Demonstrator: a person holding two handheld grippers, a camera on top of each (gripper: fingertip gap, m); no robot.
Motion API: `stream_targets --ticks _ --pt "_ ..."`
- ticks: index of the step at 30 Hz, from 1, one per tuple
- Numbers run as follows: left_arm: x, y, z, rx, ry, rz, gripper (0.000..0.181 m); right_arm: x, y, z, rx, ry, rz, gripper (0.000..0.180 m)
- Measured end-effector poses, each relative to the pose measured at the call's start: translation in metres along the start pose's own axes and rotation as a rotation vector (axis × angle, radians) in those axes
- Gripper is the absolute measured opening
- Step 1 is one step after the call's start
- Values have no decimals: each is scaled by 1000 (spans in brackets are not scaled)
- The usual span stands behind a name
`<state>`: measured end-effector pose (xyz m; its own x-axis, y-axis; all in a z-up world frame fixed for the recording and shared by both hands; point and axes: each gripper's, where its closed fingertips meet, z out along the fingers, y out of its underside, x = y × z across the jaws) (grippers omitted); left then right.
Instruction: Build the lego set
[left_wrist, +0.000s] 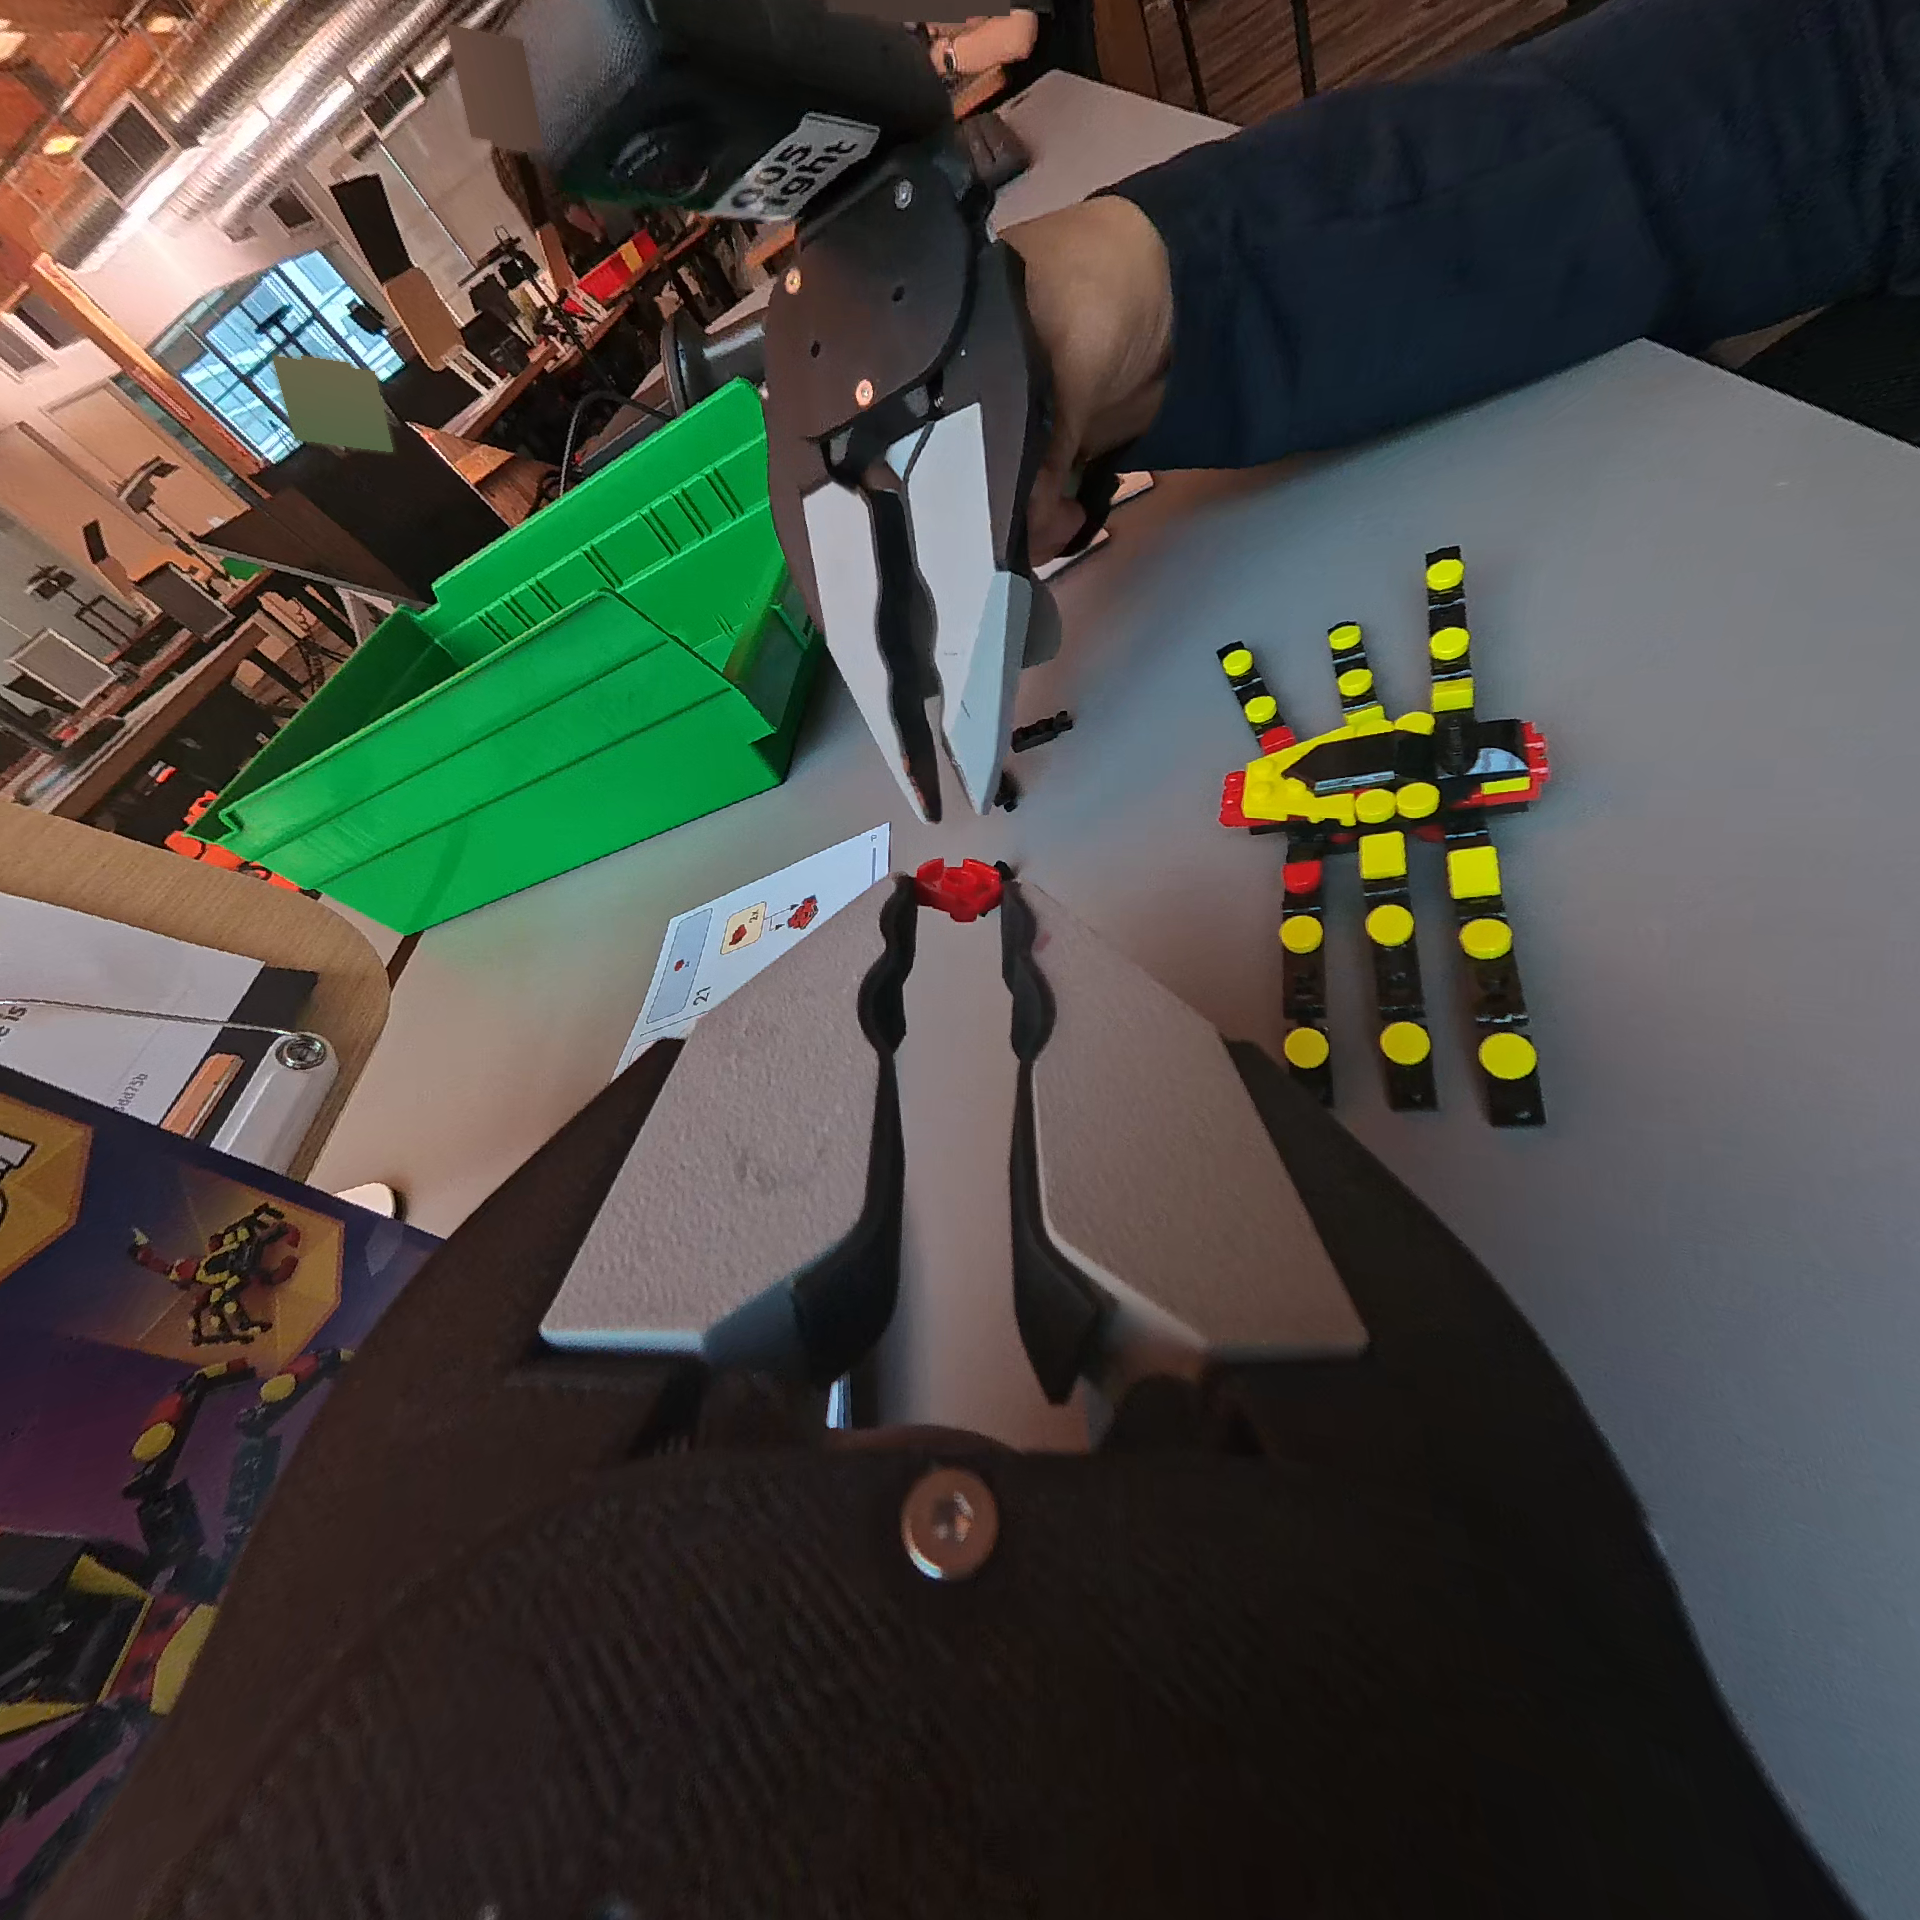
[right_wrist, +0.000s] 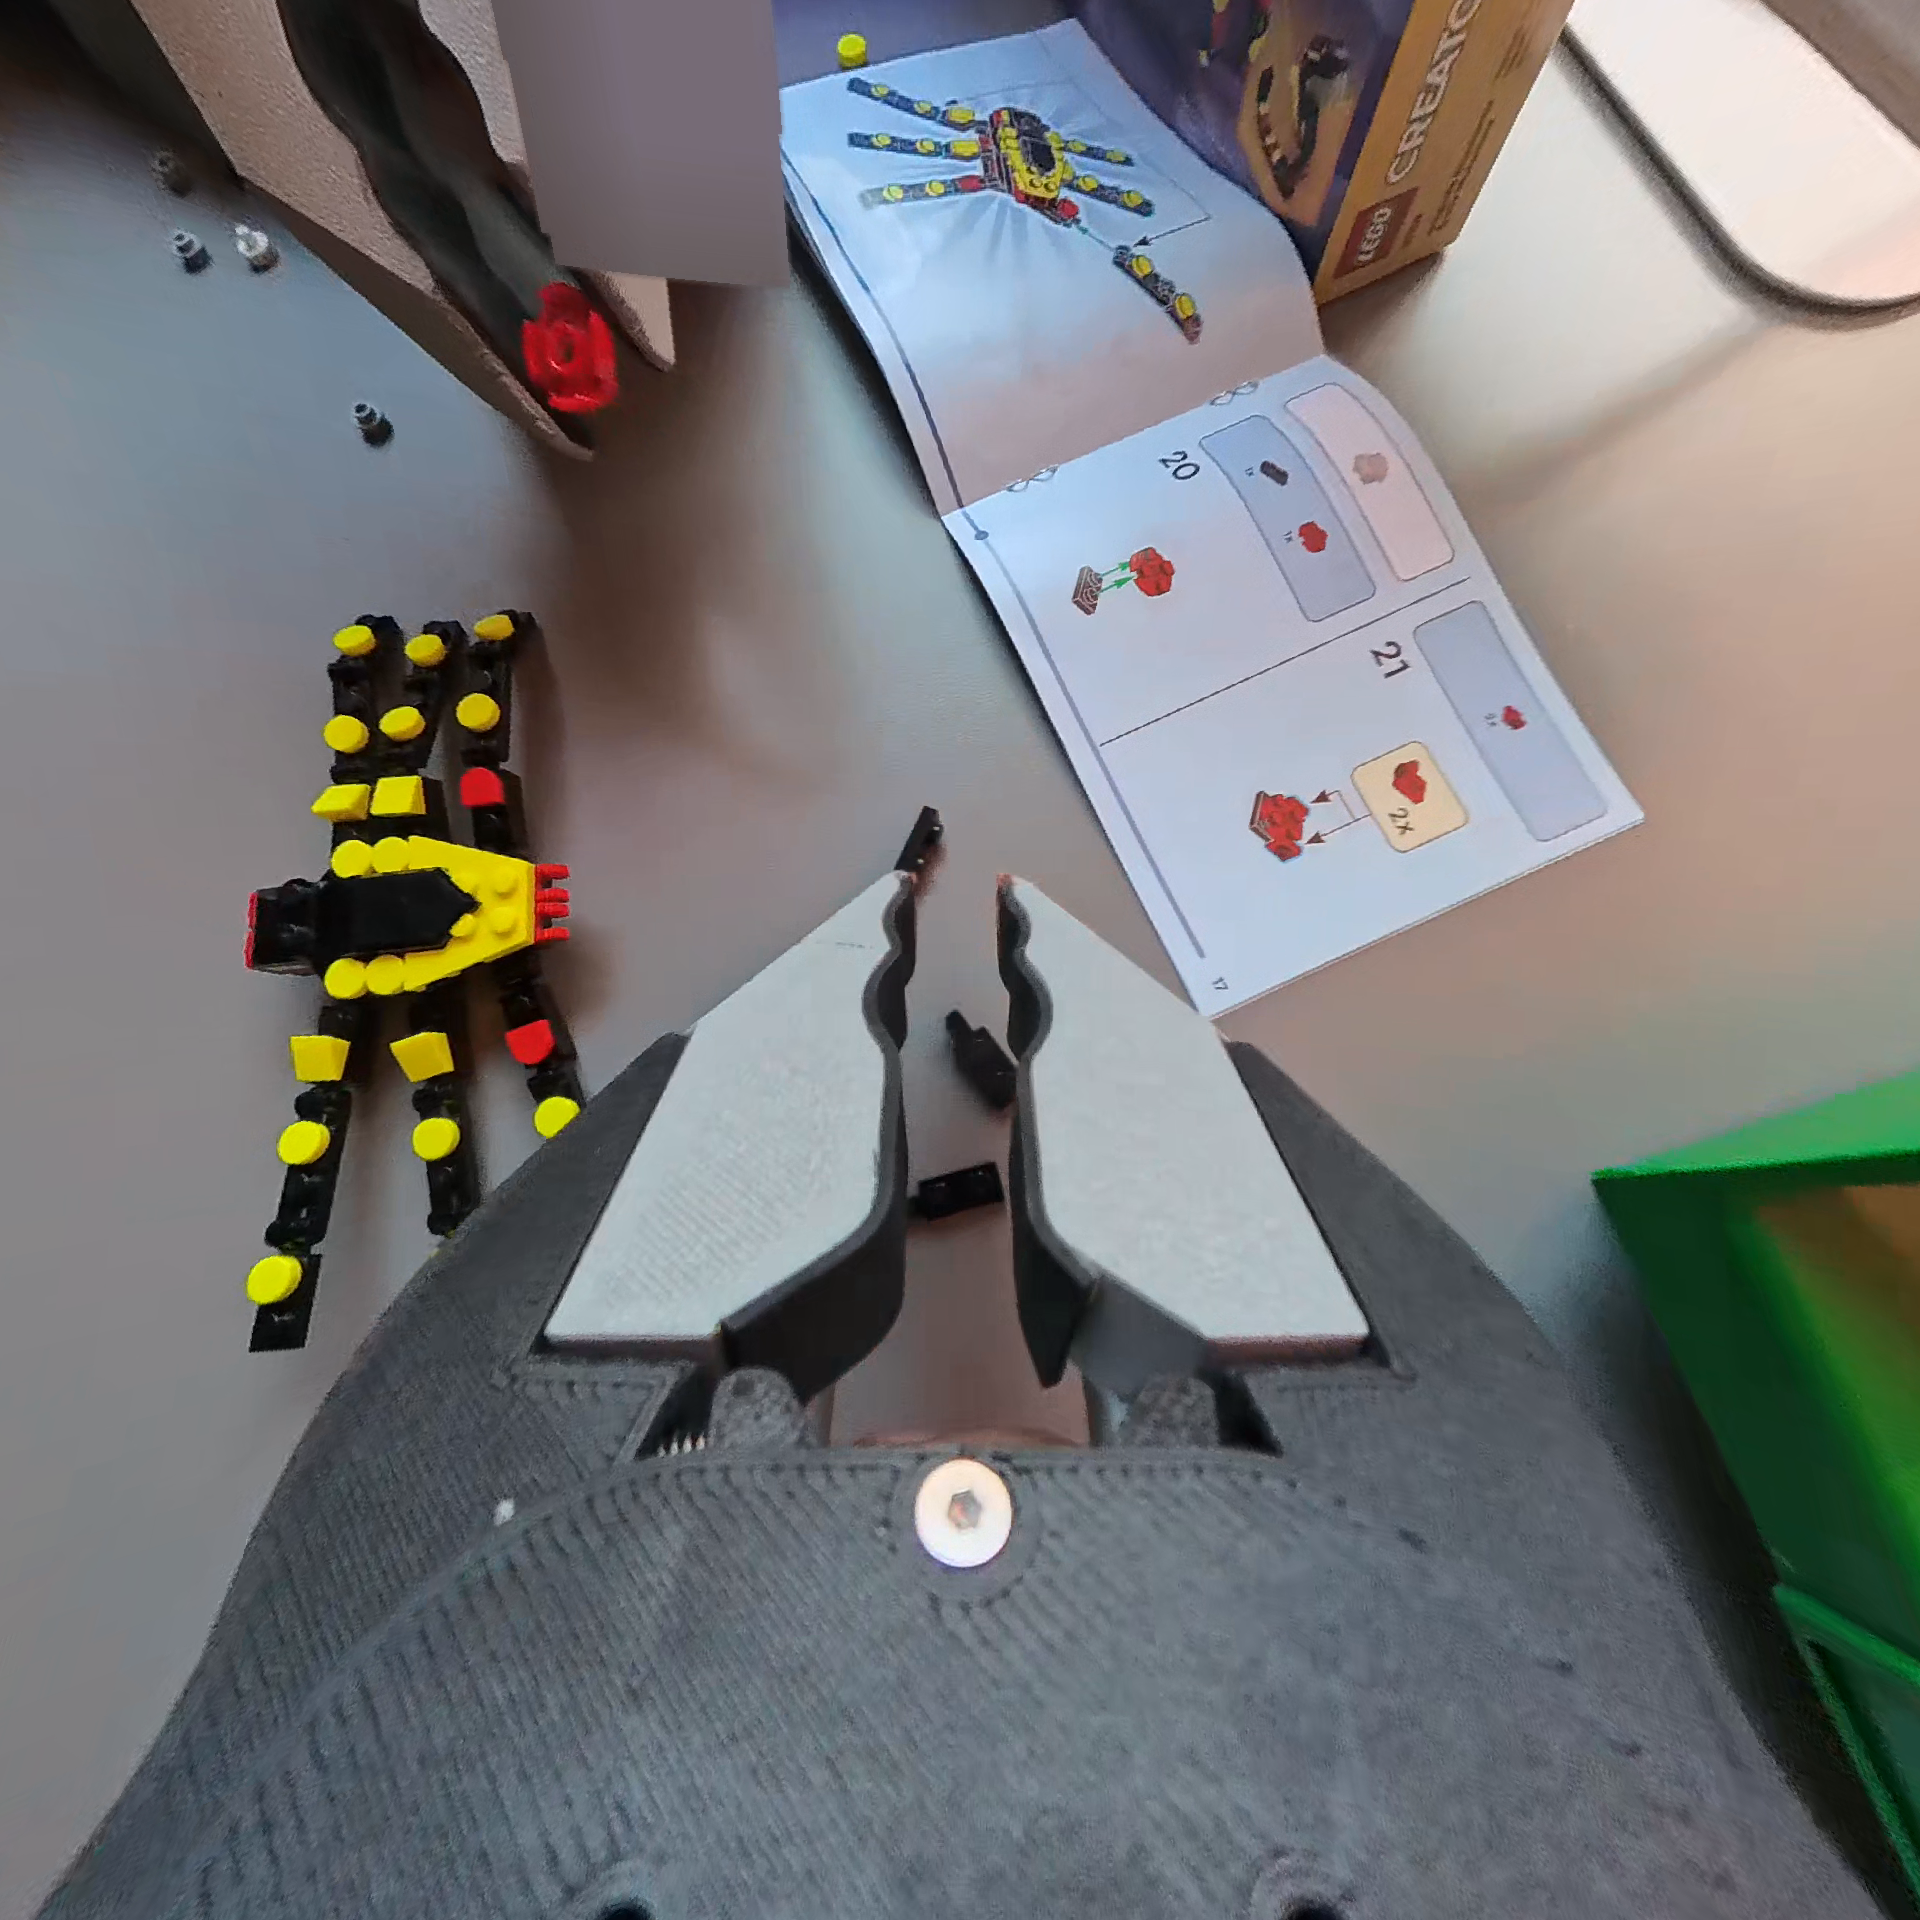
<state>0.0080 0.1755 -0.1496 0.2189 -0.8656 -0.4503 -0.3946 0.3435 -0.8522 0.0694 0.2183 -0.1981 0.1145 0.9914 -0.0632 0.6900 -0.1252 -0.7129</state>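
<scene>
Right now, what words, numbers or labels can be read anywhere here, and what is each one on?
I don't repeat writing, so here is what bears it.
White tag on the right tongs: bold dark print, readable.
Open instruction booklet: step numbers and a small count, readable.
Lego box, yellow band: brand lettering, partly cut off.
Paper sheet at the left edge: print too small to read.
</scene>
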Motion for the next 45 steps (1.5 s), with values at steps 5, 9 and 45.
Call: stream_targets --ticks 5,9,45 --pt "0 0 0 -2 1 3 13 -1 9 7 -59 7 -17 15" --pt "0 0 0 -3 0 4 13 1 8 6 -49 14 -13 15" --pt "-1 3 2 -21 -6 -1 13 -10 1 21 -39 -15 -20 9"
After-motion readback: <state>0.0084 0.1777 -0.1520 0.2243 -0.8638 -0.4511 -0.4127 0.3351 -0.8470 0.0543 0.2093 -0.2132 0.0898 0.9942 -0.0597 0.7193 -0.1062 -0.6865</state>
